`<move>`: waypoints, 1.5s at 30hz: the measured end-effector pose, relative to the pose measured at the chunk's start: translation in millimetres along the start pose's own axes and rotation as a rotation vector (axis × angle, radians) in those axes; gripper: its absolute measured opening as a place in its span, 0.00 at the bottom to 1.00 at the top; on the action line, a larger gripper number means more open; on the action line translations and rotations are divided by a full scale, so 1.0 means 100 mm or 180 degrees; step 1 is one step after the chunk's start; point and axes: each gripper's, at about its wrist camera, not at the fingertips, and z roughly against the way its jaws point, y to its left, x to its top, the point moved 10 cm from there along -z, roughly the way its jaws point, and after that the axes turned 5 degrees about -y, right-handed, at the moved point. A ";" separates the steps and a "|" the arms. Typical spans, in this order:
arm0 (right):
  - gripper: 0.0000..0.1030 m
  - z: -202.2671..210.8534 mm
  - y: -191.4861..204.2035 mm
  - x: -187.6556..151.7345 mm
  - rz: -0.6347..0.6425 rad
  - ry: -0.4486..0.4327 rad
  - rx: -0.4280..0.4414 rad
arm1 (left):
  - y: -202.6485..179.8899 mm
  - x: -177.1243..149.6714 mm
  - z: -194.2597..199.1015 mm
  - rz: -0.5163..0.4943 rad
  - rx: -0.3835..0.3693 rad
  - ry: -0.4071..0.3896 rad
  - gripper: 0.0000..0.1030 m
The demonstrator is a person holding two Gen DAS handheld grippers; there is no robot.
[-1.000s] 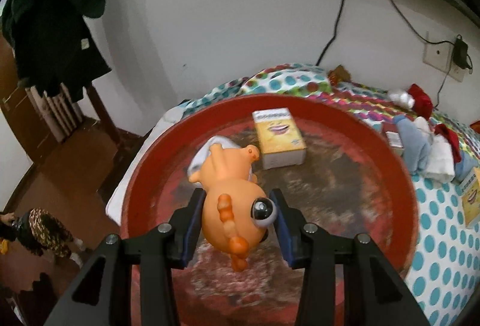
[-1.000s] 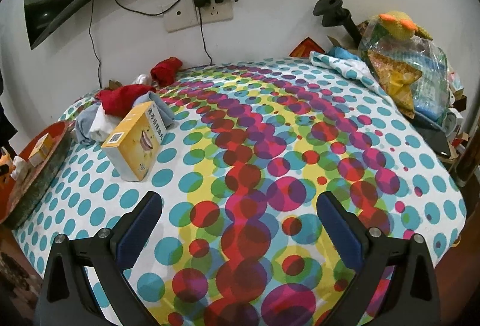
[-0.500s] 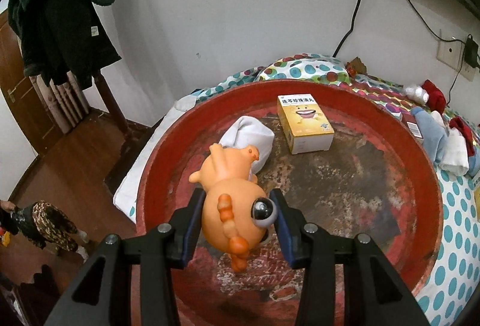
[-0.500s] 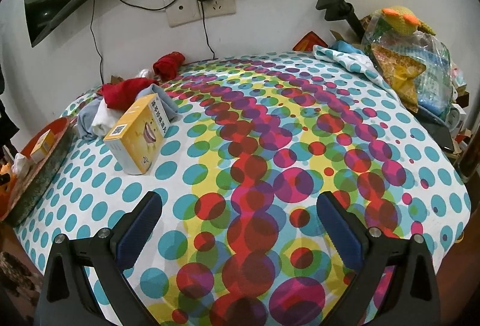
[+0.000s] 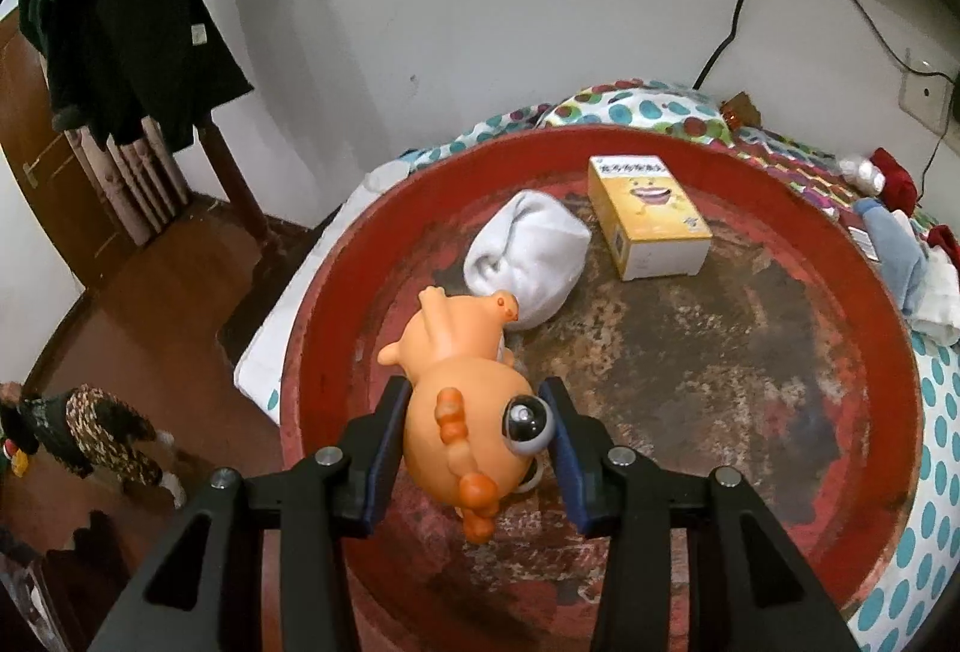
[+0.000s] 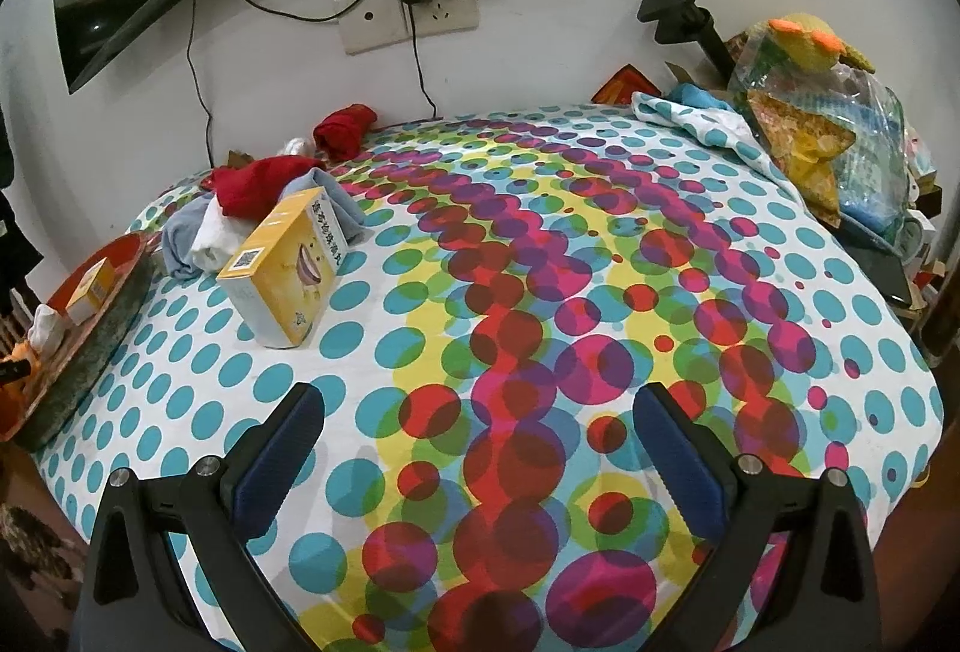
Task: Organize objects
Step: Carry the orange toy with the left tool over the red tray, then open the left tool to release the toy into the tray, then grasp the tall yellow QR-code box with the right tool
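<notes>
My left gripper is shut on an orange rubber toy with a big eye, held over the left part of a round red tray. Inside the tray lie a white sock and a small yellow box. In the right wrist view my right gripper stands open over the dotted tablecloth with nothing between its fingers. A second yellow box stands to its upper left, beside a pile of red, white and grey-blue clothes. The tray shows at that view's left edge.
A red cloth lies near the wall socket. A plastic bag of toys and a black stand crowd the table's right back. A dark coat hangs on a rack left of the table; wooden floor below.
The left gripper with the orange toy has moved lower and further over the tray; the white sock, earlier hidden behind the toy, now shows. The right gripper has stayed put.
</notes>
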 end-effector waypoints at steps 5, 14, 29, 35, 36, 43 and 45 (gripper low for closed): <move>1.00 -0.01 -0.01 0.00 0.0000 0.0003 0.0001 | 0.00 -0.03 -0.01 -0.0062 0.0037 -0.0026 0.44; 1.00 -0.01 0.00 -0.01 -0.0002 0.0016 0.0005 | -0.02 -0.06 -0.02 -0.0053 0.0005 -0.0059 0.51; 1.00 -0.06 0.56 -0.01 0.0298 -0.0024 0.0130 | -0.18 0.01 1.18 -0.0001 -0.0552 -0.1074 0.90; 0.99 -0.25 1.15 0.21 0.0539 -0.0056 0.0137 | -0.58 -0.57 1.23 0.0009 -0.1100 -0.0726 0.90; 0.99 -0.34 1.22 0.24 0.0511 0.0007 0.0135 | -0.65 -0.61 1.24 0.0021 -0.1198 -0.0686 0.90; 0.65 -0.81 1.20 0.27 0.0311 0.0411 -0.0054 | -0.87 -0.67 1.40 -0.0092 -0.1488 -0.0695 0.90; 0.45 -0.90 1.16 0.23 0.0252 0.0563 -0.0091 | -0.89 -0.67 1.44 -0.0140 -0.1501 -0.0712 0.90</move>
